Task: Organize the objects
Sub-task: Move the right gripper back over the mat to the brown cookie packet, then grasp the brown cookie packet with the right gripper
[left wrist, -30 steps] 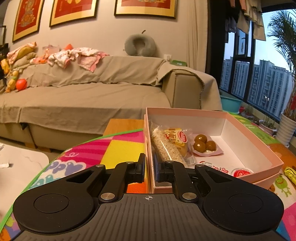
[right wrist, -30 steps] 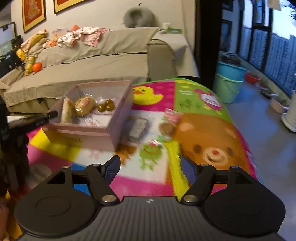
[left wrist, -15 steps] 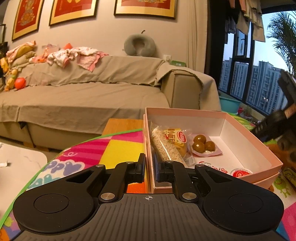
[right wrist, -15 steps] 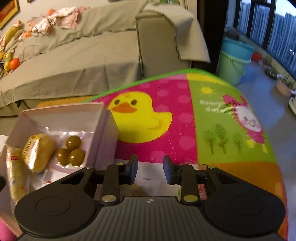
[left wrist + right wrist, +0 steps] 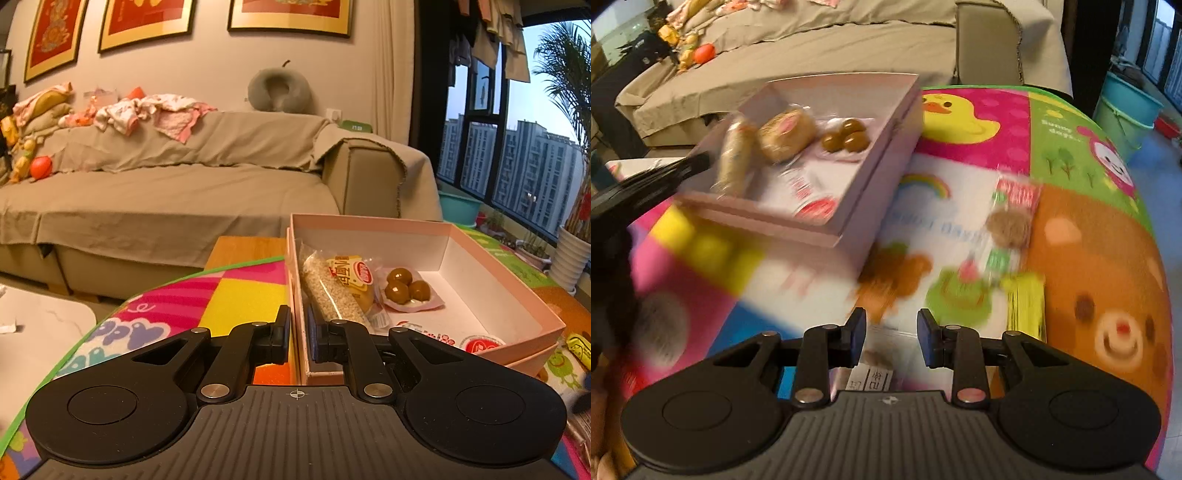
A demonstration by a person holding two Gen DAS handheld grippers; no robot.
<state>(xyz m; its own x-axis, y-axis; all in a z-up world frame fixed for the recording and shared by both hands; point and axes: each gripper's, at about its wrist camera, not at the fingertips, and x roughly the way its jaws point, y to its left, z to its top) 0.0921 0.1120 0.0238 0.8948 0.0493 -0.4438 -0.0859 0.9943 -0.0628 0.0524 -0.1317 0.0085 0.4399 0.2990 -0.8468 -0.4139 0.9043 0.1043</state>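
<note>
The left tool (image 5: 297, 334) was seen closed on the near left wall of the pink box (image 5: 502, 266), one finger outside and one inside, as in the frames before. The wall between the pads was largely hidden by the black linkage.

The right tool (image 5: 891, 339) was held partly open above the surface (image 5: 1089, 258), with a pale packet (image 5: 879, 363) lying between and below its fingers; whether the packet was gripped could not be told, since its lower part was cut off by the tool body and its printing was blurred. Half a second earlier these fingers had stood closer together, nearer the duck print and the box corner.

The box was shown as a shallow rectangular cardboard tray, white inside, resting on a glossy cartoon-printed cover. Inside it were recorded a clear bag of pale grains (image 5: 332, 291), a yellow wrapped bun (image 5: 352, 280), three round brown balls in a sealed pouch (image 5: 406, 288) and a red-lidded cup (image 5: 480, 345), the last partly hidden behind the left tool.

On the surface outside the box, seen only through motion blur in the right wrist view, lay a red-and-green packet with a brown round cake (image 5: 1010, 218) and a yellow foil wrapper (image 5: 1025, 306). Behind, a sofa (image 5: 166, 199) draped in beige cloth was visible.
</note>
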